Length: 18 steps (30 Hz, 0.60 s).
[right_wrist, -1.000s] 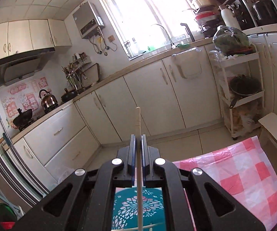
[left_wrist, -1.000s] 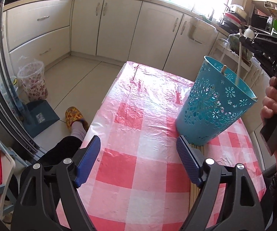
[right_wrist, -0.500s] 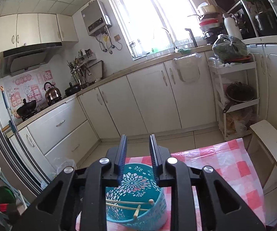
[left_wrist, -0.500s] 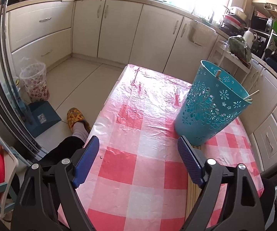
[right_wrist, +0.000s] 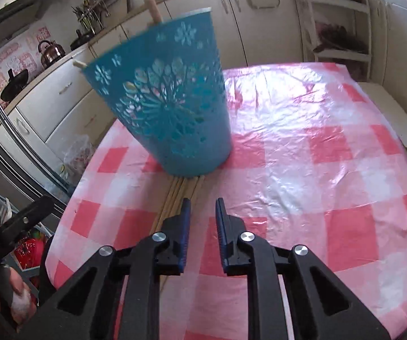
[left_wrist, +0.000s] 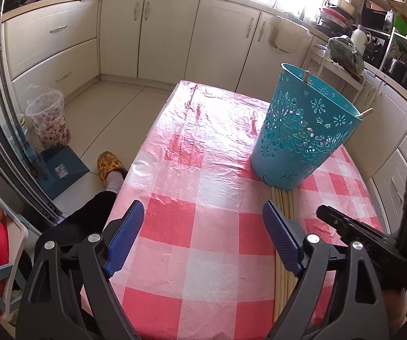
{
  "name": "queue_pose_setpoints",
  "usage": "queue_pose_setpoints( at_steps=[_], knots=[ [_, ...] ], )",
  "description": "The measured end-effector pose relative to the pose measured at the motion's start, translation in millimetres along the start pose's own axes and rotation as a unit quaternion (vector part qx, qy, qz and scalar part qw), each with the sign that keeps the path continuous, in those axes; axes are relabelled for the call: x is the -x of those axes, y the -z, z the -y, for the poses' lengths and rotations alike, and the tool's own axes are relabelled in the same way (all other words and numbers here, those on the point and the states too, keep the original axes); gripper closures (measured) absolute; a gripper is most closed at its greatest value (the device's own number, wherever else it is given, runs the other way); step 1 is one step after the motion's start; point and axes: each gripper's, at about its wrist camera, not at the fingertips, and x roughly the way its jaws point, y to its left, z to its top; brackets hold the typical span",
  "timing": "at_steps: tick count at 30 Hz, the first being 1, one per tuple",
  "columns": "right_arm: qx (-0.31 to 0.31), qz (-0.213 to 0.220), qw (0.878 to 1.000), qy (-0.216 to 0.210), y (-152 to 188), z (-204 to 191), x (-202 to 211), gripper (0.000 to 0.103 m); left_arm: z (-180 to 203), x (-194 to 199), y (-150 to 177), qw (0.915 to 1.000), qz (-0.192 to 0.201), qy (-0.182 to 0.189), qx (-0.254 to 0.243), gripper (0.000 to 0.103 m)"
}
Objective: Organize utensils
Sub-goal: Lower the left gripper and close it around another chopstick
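Chopsticks point(left_wrist: 284, 206), a row of pale wooden sticks lying side by side on the pink-and-white checked plastic tablecloth point(left_wrist: 203, 175), run from under the left gripper's right-hand finger up to the foot of the tall teal plastic basket with cut-out flower patterns point(left_wrist: 302, 130). The left gripper point(left_wrist: 203, 238) hangs over the cloth with its blue-padded jaws spread wide; nothing lies between them but bare cloth, and the bundle sits just outside the right-hand pad point(left_wrist: 280, 238), partly hidden beneath it.

The right gripper point(right_wrist: 202, 218) points down at the table with a narrow gap between its jaws, which are closing. Nothing is between them. The chopsticks point(right_wrist: 175, 195) lie just beside its left finger point(right_wrist: 185, 221), fanning ahead towards the basket point(right_wrist: 169, 99); whether that finger touches the nearest stick is hard to say, since the finger covers the spot.

The basket stands directly ahead of both grippers, near the far ends of the loose sticks, and appears to rest on them. Two wooden stick ends point(left_wrist: 305, 78) poke over its rim, one at the back and one at the right side as the left wrist sees it. In the left wrist view the right gripper shows as a black frame point(left_wrist: 356, 232) just to the right of the bundle.
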Motion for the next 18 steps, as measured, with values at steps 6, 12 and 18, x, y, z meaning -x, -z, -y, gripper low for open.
queue_pose_setpoints(
  at_steps=[6,12,18],
  knots=[
    [0.009,-0.013,1.0,0.006,-5.8,-15.2,-26.3,0.087,-0.4,-7.5,5.3,0.9999,-0.017,0.001,0.003,0.021],
    [0.033,-0.017,0.999,0.033,3.0,-22.6,-36.1,0.088,1.6,-15.3,7.8,0.9996,-0.027,0.002,-0.003,0.02],
    [0.067,-0.019,0.996,0.046,5.3,-23.9,-35.6,0.092,11.5,-24.9,8.3,0.9991,-0.039,0.008,-0.017,0.02]
  ],
)
